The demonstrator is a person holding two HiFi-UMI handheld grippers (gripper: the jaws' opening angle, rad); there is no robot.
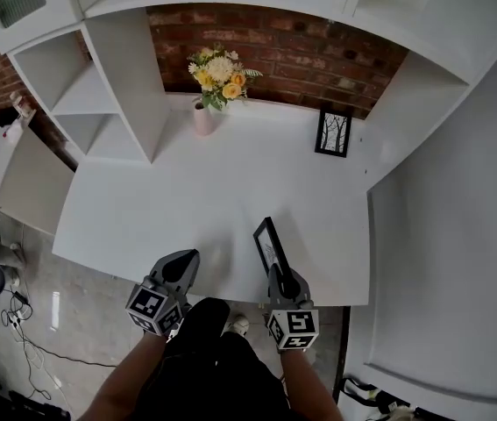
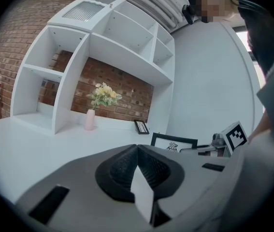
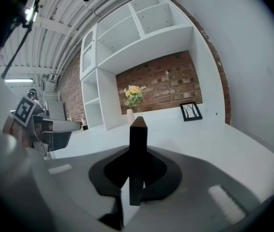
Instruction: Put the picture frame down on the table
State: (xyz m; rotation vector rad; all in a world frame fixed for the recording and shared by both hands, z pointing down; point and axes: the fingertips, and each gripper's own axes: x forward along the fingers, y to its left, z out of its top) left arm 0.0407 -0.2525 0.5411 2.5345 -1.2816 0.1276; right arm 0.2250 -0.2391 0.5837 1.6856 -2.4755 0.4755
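Observation:
A black picture frame (image 1: 269,240) stands on edge over the front of the white table (image 1: 195,200), pinched at its near end by my right gripper (image 1: 277,272), which is shut on it. In the right gripper view the frame (image 3: 137,144) rises edge-on from between the jaws (image 3: 137,178). From the left gripper view, the frame's face (image 2: 174,143) shows a small dark print. Whether it touches the table I cannot tell. My left gripper (image 1: 186,261) hovers at the table's front edge, to the left of the frame, shut (image 2: 137,163) with nothing in it.
A second black frame (image 1: 333,132) leans at the back right by the brick wall. A pink vase of flowers (image 1: 204,112) stands at the back. White shelving (image 1: 121,86) rises on the left and a white wall panel (image 1: 450,191) on the right.

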